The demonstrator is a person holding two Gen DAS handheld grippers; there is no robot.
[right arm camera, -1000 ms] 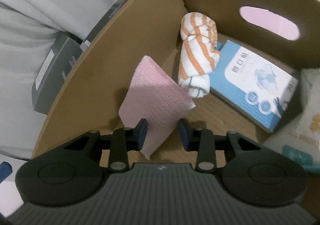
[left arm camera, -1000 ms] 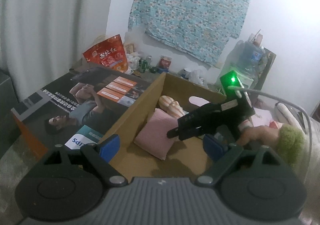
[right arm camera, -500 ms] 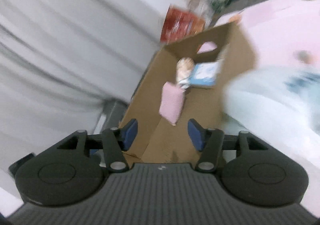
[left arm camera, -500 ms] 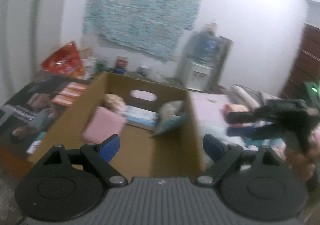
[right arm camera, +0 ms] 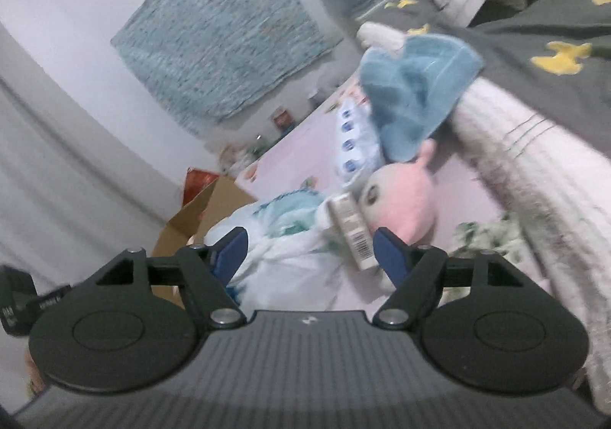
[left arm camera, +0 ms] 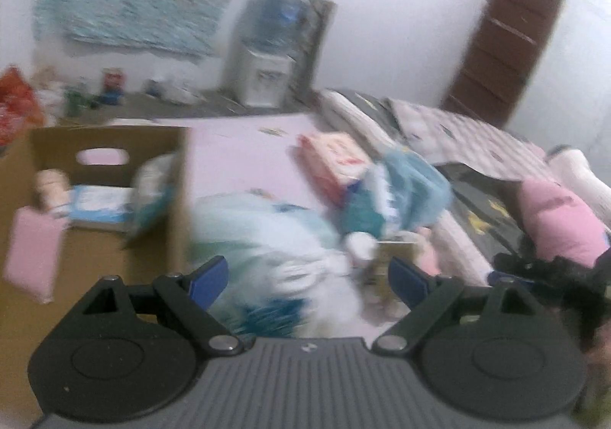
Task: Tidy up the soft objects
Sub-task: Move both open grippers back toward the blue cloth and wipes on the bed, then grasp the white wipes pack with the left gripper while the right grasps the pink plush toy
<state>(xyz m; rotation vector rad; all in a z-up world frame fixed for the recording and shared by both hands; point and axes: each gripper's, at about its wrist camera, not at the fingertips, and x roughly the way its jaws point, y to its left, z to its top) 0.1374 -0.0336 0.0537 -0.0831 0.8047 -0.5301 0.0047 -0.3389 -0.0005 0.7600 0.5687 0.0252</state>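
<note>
Pink bedsheet point(left arm camera: 236, 158) holds packages (print too blurred).

My right gripper point(right arm camera: 311, 251) has let go of the pink cloth point(left arm camera: 32, 249), which now lies in the cardboard box point(left arm camera: 110, 131) against its left wall; the jaws are opening with nothing pressed between them. I have swung that gripper out of the box to the pile on the pink bed sheet point(right arm camera: 298, 150), facing the pink plush toy point(right arm camera: 401, 200). My left gripper point(left arm camera: 307, 278) has turned from the box toward the same pile.
</note>
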